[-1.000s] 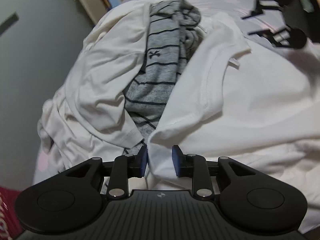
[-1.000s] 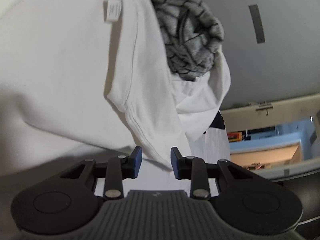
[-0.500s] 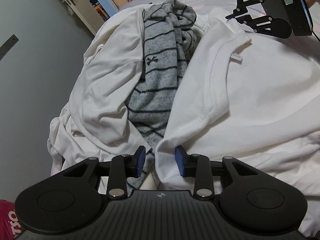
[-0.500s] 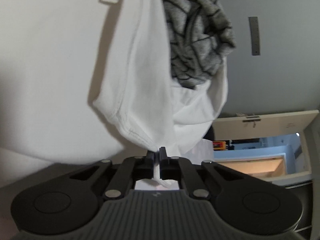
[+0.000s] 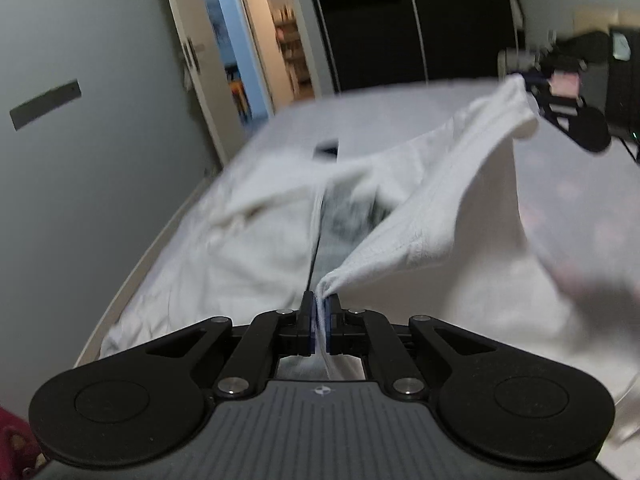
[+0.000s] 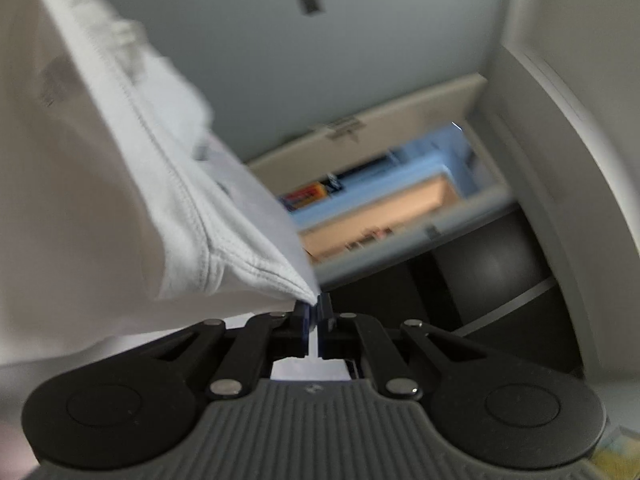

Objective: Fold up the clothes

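Note:
A white T-shirt (image 5: 440,216) hangs stretched between both grippers above the bed. My left gripper (image 5: 319,308) is shut on one corner of its hem, the cloth pinched between the blue pads. At the far right of the left wrist view, my right gripper (image 5: 532,92) holds the other corner raised. In the right wrist view the right gripper (image 6: 315,306) is shut on the stitched white T-shirt (image 6: 120,200) edge, which drapes away to the left. A grey striped garment (image 5: 344,216) and another white garment (image 5: 256,236) lie blurred on the bed below.
The bed (image 5: 580,200) with a pale sheet runs beneath the clothes. A grey wall (image 5: 80,160) stands on the left, with an open doorway (image 5: 260,64) behind. Dark wardrobe doors (image 5: 400,20) fill the back. A red patterned cloth (image 5: 12,444) shows at the lower left.
The left gripper closed on the white T-shirt's corner. Both grippers rose, lifting the shirt off the pile, and the views tilted up toward the room. The right gripper stayed shut on its corner.

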Motion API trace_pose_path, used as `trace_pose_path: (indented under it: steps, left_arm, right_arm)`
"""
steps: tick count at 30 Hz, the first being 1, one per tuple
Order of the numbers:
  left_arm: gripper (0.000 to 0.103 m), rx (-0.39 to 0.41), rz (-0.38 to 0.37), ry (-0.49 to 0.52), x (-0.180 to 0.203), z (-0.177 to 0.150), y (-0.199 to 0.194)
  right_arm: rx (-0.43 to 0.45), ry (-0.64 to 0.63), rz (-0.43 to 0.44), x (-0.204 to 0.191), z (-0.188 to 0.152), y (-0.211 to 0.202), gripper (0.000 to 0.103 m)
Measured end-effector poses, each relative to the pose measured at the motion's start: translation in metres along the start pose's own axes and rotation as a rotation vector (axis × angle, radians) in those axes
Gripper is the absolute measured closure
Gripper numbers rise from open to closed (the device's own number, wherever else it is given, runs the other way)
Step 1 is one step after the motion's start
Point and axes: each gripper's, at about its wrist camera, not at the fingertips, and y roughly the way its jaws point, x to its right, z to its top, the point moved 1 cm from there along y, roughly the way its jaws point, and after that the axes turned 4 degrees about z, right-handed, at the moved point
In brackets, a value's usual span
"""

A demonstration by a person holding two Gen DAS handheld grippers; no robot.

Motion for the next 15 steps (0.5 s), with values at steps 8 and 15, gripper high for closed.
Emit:
trace_pose_path:
  steps: [8, 15]
  left_arm:
    - [0.101, 0.361, -0.081, -0.043, 0.021, 0.117, -0.105]
    - [0.101, 0.712, -0.195, -0.12, 0.028, 0.178, -0.226]
  right_arm:
    - [-0.066, 0.182, -0.252, 0.146, -0.007, -0.094, 0.1]
    - [-0.024, 0.286, -0.529, 0.257, -0.01, -0.232, 0.1]
